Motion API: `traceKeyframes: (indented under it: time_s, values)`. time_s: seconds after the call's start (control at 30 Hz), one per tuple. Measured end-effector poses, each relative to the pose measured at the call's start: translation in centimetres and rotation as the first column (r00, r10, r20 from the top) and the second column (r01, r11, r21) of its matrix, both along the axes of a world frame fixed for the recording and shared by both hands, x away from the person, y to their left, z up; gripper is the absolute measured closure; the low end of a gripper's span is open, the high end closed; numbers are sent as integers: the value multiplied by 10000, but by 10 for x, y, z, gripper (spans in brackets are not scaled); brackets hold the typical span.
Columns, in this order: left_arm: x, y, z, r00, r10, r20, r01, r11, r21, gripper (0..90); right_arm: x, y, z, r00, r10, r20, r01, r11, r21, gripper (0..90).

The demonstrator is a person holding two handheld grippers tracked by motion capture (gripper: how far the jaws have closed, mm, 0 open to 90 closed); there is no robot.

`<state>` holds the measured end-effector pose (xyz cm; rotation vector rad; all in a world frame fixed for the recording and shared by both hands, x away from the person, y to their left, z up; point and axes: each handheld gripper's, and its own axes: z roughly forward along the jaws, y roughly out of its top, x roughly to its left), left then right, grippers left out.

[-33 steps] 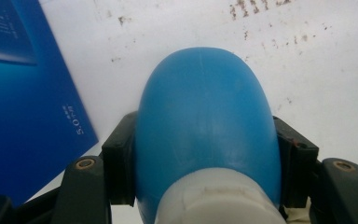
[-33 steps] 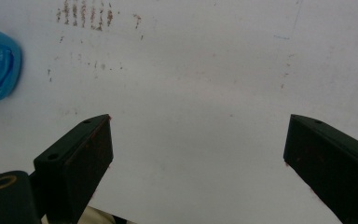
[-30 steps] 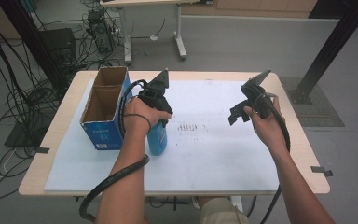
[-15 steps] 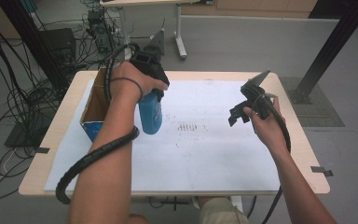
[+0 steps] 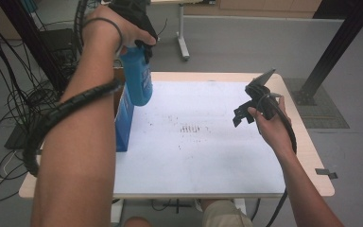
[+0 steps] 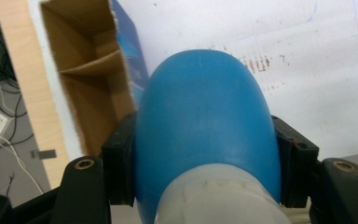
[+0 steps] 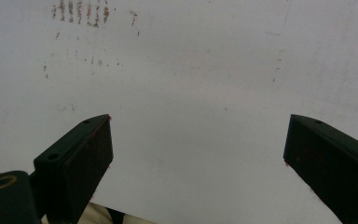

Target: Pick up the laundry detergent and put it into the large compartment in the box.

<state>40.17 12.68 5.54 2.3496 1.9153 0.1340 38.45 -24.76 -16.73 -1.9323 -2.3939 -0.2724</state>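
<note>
We see the blue bottle [image 5: 137, 75] at the upper left, held tight in the left gripper [image 5: 139, 35], high above the cardboard box [image 5: 123, 118]. The right gripper [image 5: 241, 111] waits wide open over the white sheet [image 5: 203, 156] on the table [image 5: 307, 156]. Grey floor [image 5: 246, 42] lies behind.

Blue bottle [image 5: 138, 78] – white cap

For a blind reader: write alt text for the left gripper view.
A blue bottle is clamped between the left gripper's two black jaws, hanging above a white table. Below at left stands an open cardboard box with a divider inside.
</note>
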Motion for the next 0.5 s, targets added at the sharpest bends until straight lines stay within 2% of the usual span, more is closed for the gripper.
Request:
traceKeyframes:
  time_s: [0.07,0.2,0.5]
  values:
    - [2,11,7,9998,194,46,-194,9998,-93,380,0,1,1,10000,-22,16,22,10000,-32,81]
    - [5,27,18,9989,454,128,-454,9990,1,380,1,1,0,10000,-10,43,10,10000,-42,81]
    - [4,62,33,9936,1081,314,-1083,9941,48,379,3,1,0,9998,-183,-18,183,9998,5,81]
